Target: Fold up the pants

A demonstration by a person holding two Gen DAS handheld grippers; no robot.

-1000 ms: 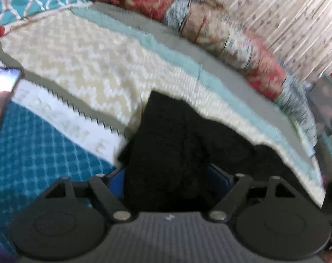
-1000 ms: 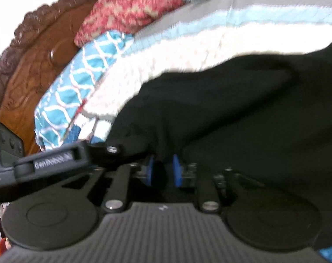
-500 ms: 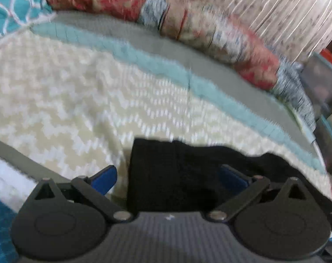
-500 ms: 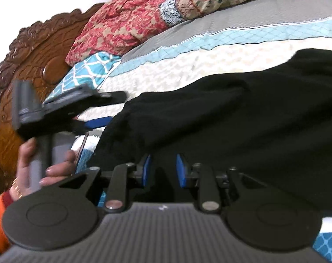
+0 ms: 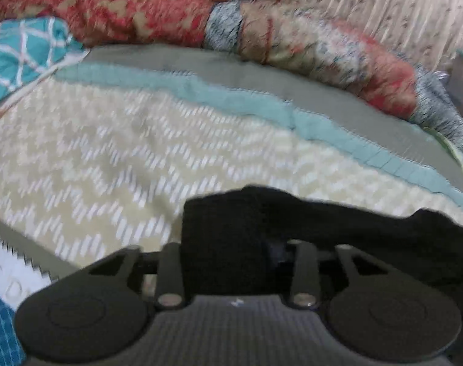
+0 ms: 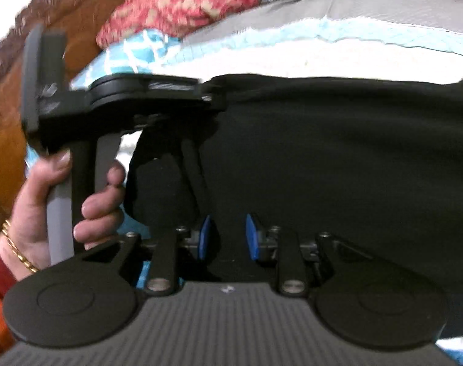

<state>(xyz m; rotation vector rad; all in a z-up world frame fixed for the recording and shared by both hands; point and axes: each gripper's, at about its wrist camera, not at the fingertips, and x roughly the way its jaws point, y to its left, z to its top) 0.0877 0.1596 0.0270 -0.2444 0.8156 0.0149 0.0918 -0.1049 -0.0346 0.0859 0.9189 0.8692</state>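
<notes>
Black pants (image 5: 292, 228) bunched low centre on the bed (image 5: 124, 158), fold barely begun: left gripper (image 5: 231, 253) jaws just closing, now pinching a hem; right gripper (image 6: 225, 238) jaws narrowly parted, gripping dark fabric

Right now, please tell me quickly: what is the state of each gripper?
Left gripper: jaws have just been closing, now shut on the black fabric pants.
Right gripper: shut on the same pants.
</notes>
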